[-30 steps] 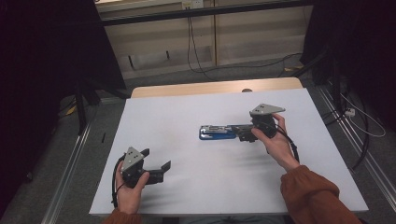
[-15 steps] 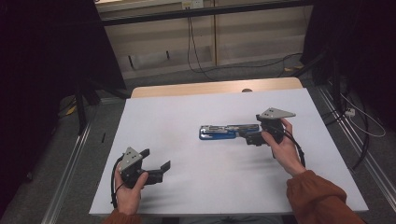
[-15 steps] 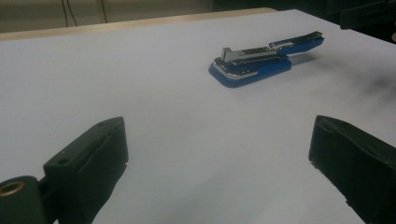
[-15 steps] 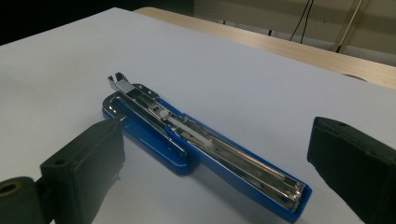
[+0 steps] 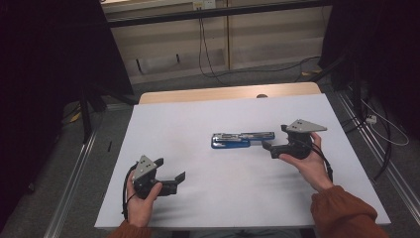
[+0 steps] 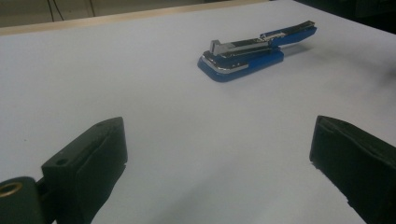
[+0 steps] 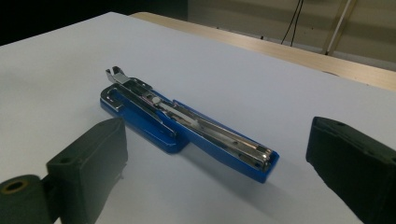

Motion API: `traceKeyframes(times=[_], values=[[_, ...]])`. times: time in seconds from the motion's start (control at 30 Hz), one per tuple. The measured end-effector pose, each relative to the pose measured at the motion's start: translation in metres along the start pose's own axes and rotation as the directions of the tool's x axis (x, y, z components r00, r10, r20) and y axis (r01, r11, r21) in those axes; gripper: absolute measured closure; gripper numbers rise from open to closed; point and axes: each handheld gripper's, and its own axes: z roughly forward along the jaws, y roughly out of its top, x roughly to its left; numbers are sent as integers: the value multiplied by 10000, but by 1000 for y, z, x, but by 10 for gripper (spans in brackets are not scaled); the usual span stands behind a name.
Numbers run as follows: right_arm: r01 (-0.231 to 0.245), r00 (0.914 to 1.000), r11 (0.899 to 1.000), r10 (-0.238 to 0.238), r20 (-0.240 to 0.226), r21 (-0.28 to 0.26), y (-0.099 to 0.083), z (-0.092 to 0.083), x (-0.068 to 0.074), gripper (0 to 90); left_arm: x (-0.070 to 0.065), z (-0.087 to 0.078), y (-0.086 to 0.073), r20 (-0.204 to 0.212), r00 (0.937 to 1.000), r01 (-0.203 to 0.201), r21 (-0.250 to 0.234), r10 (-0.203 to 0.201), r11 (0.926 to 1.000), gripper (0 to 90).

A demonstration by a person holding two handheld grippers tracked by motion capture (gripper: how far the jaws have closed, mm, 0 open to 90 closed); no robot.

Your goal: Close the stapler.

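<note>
Table (image 5: 198,119): a white-topped table is filling the middle of the high view, with a bare wooden strip running along its far edge.
Person: two forearms are coming in from the near edge, the right one in a rust-coloured sleeve (image 5: 346,213), each hand holding a gripper.
Right gripper (image 5: 268,145): it is sitting at the right of the table, its jaws standing wide apart and gripping nothing, pointing left toward the stapler.
Left gripper (image 5: 179,177): it is resting near the front left corner of the table, its jaws also spread wide and holding nothing, well apart from the stapler.
Stapler (image 5: 241,139): a blue stapler is lying flat near the centre of the table, swung fully open so that its chrome magazine arm and blue base are stretching out in one long line.
Stapler and right gripper: the stapler's right end is lying just in front of the open jaws, close but not between them and not touching.
Stapler in the right gripper view (image 7: 187,126): it is running diagonally across the space ahead of the two black jaws.
Stapler in the left gripper view (image 6: 257,49): it is lying far off, ahead and to the right.
</note>
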Motion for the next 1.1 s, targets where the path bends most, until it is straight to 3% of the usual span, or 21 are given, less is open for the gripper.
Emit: traceKeyframes(times=[0.2, 0.37, 0.47, 0.53, 0.6, 0.67, 0.73, 0.83, 0.93, 1.1], values=[[-225, 9997, 9997, 225, 60, 129, -9, -5, -6, 175, -4, 6, 2, 345, 9994, -6, 29, 5, 10000, 43], [-140, 9998, 9996, 136, 160, 263, -12, -5, -11, 290, -9, 8, 5, 476, 9987, -195, -90, 199, 9998, 48], [71, 10000, 9992, -73, 48, 384, -12, -6, -12, 462, -11, 10, 7, 403, 9989, -231, -139, 237, 9996, 48], [172, 9993, 9988, -187, 337, 450, -12, -6, -11, 463, -12, 13, 9, 490, 9983, -293, -190, 302, 9994, 48], [221, 9996, 9991, -228, 173, 371, -12, -6, -12, 610, -13, 18, 10, 558, 9979, -313, -346, 332, 9989, 48], [123, 9993, 9992, -136, 358, 374, -13, -6, -13, 660, -15, 23, 13, 379, 9987, -329, -410, 344, 9986, 48], [58, 9998, 9992, -65, 164, 406, -15, -6, -15, 744, -15, 28, 16, 236, 9996, -146, -355, 155, 9993, 52], [102, 9999, 9989, -102, -11, 460, -17, -6, -17, 882, -14, 34, 20, 506, 9983, -262, -285, 276, 9993, 53], [187, 9998, 9985, -187, -18, 510, -17, -6, -17, 900, -14, 42, 24, 633, 9977, -235, -249, 250, 9994, 50], [159, 9998, 9965, -151, -106, 815, -20, -2, -17, 900, -16, 56, 32, 713, 9960, -510, -355, 535, 9981, 63]])
